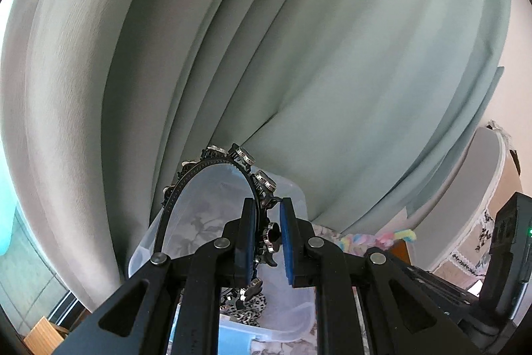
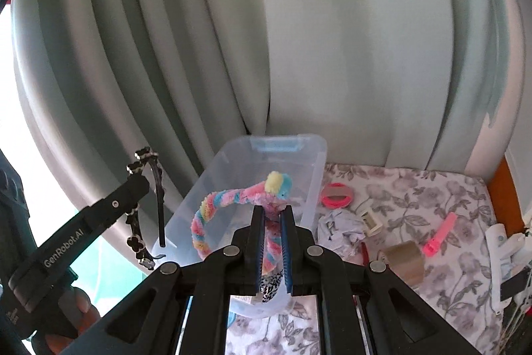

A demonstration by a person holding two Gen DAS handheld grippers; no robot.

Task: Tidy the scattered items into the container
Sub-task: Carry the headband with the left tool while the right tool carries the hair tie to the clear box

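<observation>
Black headband (image 1: 186, 185) — pastel-striped headband (image 2: 212, 208)

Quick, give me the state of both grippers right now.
Left gripper: shut on the black jewelled headband, above the clear container.
Right gripper: shut on the fuzzy rainbow headband.

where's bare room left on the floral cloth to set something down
Free patches: the floral cloth behind the pink clip, and the strip between tape roll and clip. Crowded: beside the clear bin, where pink hair ties, crumpled fabric and a white clip cluster.
</observation>
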